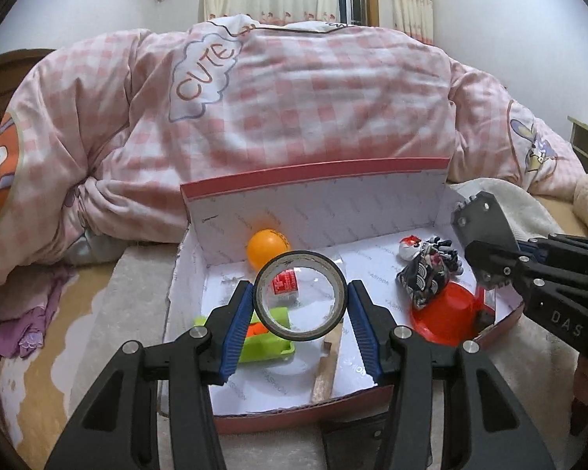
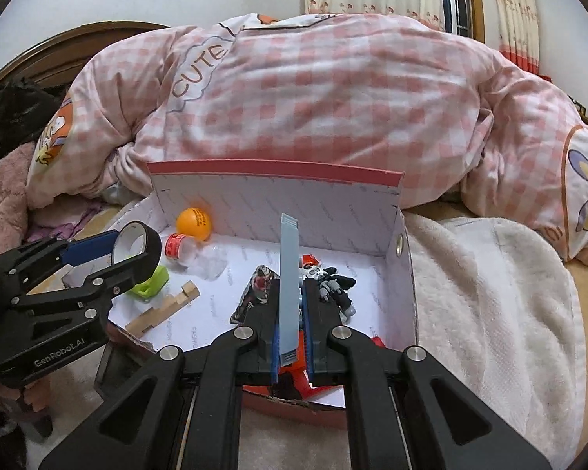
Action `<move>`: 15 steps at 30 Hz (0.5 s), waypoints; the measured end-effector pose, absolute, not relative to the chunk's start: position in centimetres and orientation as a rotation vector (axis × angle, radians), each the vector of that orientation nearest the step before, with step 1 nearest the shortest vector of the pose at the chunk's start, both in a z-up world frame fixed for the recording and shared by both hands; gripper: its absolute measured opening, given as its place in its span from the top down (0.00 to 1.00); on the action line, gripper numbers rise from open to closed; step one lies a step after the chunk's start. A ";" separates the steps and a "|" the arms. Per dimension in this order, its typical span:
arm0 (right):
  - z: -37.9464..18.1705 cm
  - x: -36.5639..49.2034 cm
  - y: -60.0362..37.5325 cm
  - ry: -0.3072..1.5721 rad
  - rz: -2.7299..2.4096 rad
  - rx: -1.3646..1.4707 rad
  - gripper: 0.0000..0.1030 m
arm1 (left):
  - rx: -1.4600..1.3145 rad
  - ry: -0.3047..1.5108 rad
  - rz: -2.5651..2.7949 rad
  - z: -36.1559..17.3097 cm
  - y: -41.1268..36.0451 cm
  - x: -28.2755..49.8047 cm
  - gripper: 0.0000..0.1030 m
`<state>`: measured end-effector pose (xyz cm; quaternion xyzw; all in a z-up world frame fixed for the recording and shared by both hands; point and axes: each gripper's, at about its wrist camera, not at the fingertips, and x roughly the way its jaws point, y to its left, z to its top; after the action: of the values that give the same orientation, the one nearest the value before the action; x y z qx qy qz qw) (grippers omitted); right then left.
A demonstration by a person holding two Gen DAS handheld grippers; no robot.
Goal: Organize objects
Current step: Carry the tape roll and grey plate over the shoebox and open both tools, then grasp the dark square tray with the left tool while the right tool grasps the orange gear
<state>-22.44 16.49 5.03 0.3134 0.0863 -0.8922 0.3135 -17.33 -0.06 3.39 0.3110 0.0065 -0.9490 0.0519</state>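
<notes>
Left wrist view: the left tongs [image 1: 300, 305] pinch a roll of tape [image 1: 300, 295] by its outer rim, ring upright and facing the lens, low in the centre of the frame. It hangs over the open box [image 1: 313, 164], which sits on the bed. Through the ring shows a small bottle [image 1: 284, 284]; an orange ball [image 1: 266, 246] lies at the back wall, a green holder [image 1: 268, 342] at lower left, a wooden piece [image 1: 327, 368] beside it. At the right edge of the frame the right tongs [image 1: 480, 243] reach in above a patterned pouch [image 1: 425, 278] and a red lid [image 1: 447, 315].

To set the roll down well, I would lower it onto the bare white floor between the green holder and the pouch, tip it flat so it cannot roll, then release.

Right wrist view: the right tongs [image 2: 292, 325] are pressed together on a thin grey-blue strip [image 2: 290, 286] that stands upright at centre frame, above the pouch [image 2: 256, 293] and a small toy figure [image 2: 331, 282]. The strip is best laid flat along the right wall, clear of the figure. The left tongs [image 2: 133, 250] and tape [image 2: 137, 246] appear at left.
</notes>
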 end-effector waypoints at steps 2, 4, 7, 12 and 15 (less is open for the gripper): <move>4.9 -22.6 16.5 0.219 -2.331 0.847 0.81 | 0.947 0.013 -2.891 3.4 0.0 -17.2 0.44; 4.8 -22.5 16.7 0.219 -2.342 0.854 0.41 | 0.936 0.005 -2.905 3.7 0.3 -16.8 0.30; 5.3 -21.6 17.2 0.213 -2.338 0.819 0.40 | 0.933 -0.004 -2.929 4.3 0.8 -15.9 0.25; 6.4 -17.7 19.4 0.219 -2.239 0.807 0.40 | 1.037 0.044 -2.925 4.3 1.4 -12.6 0.23; 5.9 -14.2 19.9 0.279 -2.143 0.805 0.40 | 1.146 0.087 -2.904 2.9 2.0 -10.3 0.23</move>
<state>-14.22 19.93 5.95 0.3189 0.1104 -0.8493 0.4059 -10.34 2.05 2.85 0.3668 0.0279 -0.9298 0.0093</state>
